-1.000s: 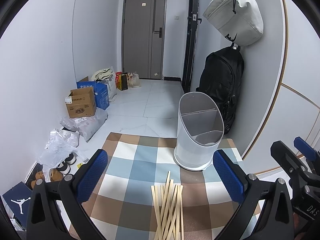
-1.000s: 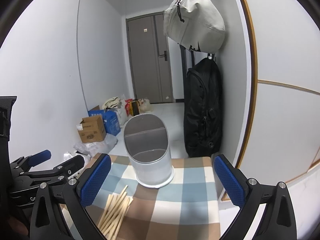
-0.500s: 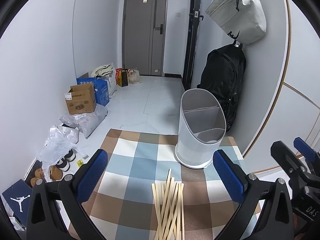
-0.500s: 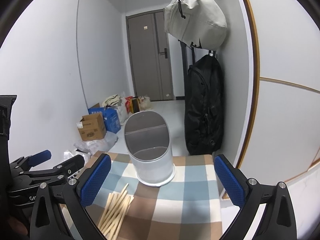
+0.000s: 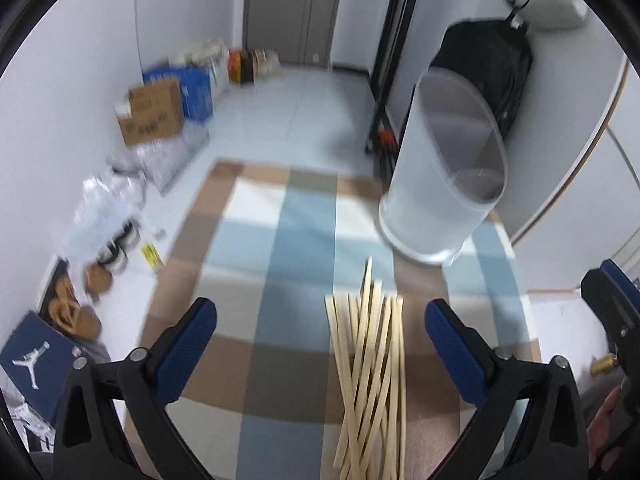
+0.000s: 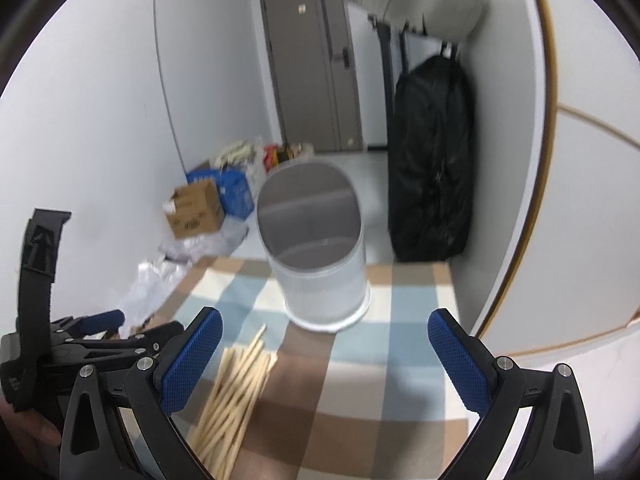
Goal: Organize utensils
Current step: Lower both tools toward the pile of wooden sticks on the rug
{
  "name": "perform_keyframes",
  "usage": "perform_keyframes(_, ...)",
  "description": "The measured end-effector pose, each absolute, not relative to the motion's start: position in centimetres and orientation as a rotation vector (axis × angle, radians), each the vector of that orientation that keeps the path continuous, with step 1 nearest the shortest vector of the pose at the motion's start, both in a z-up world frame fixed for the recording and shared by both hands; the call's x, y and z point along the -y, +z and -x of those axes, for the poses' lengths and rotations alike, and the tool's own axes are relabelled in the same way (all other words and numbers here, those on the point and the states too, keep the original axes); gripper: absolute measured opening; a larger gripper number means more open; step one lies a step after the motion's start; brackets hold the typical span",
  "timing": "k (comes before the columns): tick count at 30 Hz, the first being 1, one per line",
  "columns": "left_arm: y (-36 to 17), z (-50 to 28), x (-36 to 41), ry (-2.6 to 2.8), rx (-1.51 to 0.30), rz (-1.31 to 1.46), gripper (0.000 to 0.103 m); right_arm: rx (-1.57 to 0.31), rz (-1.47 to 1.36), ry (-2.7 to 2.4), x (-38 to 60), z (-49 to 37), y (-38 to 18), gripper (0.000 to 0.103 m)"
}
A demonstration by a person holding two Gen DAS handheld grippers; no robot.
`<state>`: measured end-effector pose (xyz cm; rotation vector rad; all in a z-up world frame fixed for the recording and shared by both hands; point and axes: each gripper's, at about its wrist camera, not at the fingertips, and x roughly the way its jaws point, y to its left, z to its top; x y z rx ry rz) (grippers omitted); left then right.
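Right now both tools hang empty above the pale wooden chopsticks [image 5: 370,372], so the step in hand looks like the approach to a first pick, with nothing yet lifted. Nearest, the left gripper [image 5: 320,344] has its blue-padded jaws spread wide, and the loose, criss-crossed bundle lies between them, closer to the right-hand jaw, tips pointing away. The right gripper [image 6: 328,354] is likewise spread wide and holds nothing; from its view the bundle sits just inside and below its left-hand jaw. All of it rests on the blue, brown and cream checked cloth [image 5: 280,240]. Farther out, beyond the stick tips and ahead of the jaws, stands the upright white plastic utensil holder [image 5: 444,184], its divided compartments apparently empty. The next move, I judge, calls for lowering a gripper, pinching a few sticks together, then carrying them to one compartment.
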<state>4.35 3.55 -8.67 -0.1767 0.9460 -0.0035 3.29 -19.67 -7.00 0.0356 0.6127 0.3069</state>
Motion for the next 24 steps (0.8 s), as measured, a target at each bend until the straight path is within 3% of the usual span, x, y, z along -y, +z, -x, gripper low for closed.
perform_keyframes(5,-11.2,-5.1,-2.7,-0.049,-1.069,0.139,0.093,-0.694,-0.040,0.315,19.7,-4.8,-8.6,0.103)
perform_keyframes(9,-12.3,-5.6,-2.8,-0.060,-1.136,0.152,0.076,-0.742,-0.058,0.315,20.0,-5.7,-9.4,0.102)
perform_keyframes(13,-13.0,-6.2,-3.9,-0.048,-1.183,0.241,0.066,-0.777,-0.078,0.324,20.2,-6.2,-9.8,0.098)
perform_keyframes(15,-13.2,-6.6,-4.1,-0.032,-1.196,0.257,0.055,-0.787,-0.081,0.328,20.3,-6.4,-9.9,0.097)
perform_keyframes(20,-13.0,-7.1,-2.7,-0.027,-1.193,0.216,0.048,-0.803,-0.076,0.344,19.9,-6.7,-10.1,0.091)
perform_keyframes(24,-12.9,-7.0,-1.4,-0.042,-1.203,0.192,0.031,-0.807,-0.087,0.356,19.9,-6.9,-10.0,0.091)
